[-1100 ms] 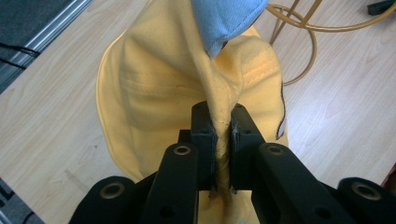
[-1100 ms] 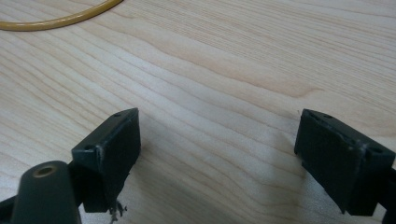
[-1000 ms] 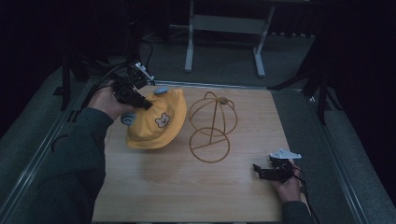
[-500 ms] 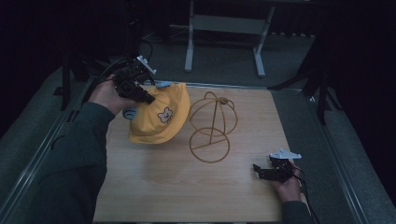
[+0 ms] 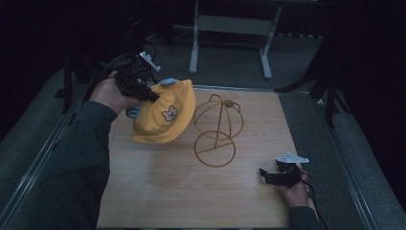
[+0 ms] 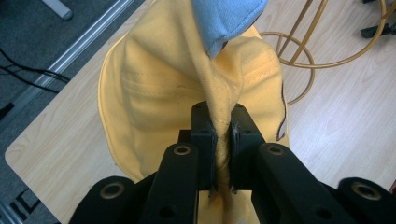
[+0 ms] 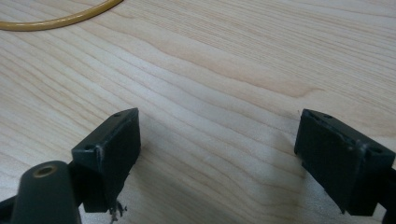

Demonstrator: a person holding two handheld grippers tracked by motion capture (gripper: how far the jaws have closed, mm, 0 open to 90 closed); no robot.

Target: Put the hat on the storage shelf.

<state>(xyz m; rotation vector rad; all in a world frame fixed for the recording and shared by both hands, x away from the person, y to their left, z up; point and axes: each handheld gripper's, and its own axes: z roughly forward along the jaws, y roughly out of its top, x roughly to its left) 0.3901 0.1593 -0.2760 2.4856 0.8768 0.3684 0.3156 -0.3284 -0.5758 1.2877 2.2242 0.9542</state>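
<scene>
L gripper (image 5: 149,94) is up at the far-left of the bench (image 5: 158,191), jaws pressed tight on a fold of the yellow hat (image 5: 163,120), pinching the fabric. In the left gripper view the cloth is bunched between the two pads (image 6: 205,135) and the rest of the hat hangs away from them. Hat has a small bear patch (image 5: 169,114) on the front & blue ears (image 5: 167,82), one at the top by the gripper, one lower left. It's tilted, just left of the gold wire stand (image 5: 218,129), close to it but can't tell if touching. Stand sits upright mid-bench, dome over a ring base.

R gripper (image 5: 268,176) rests at the near-right of the bench, well apart from hat & stand, jaws spread wide w/ only bare wood between them.
</scene>
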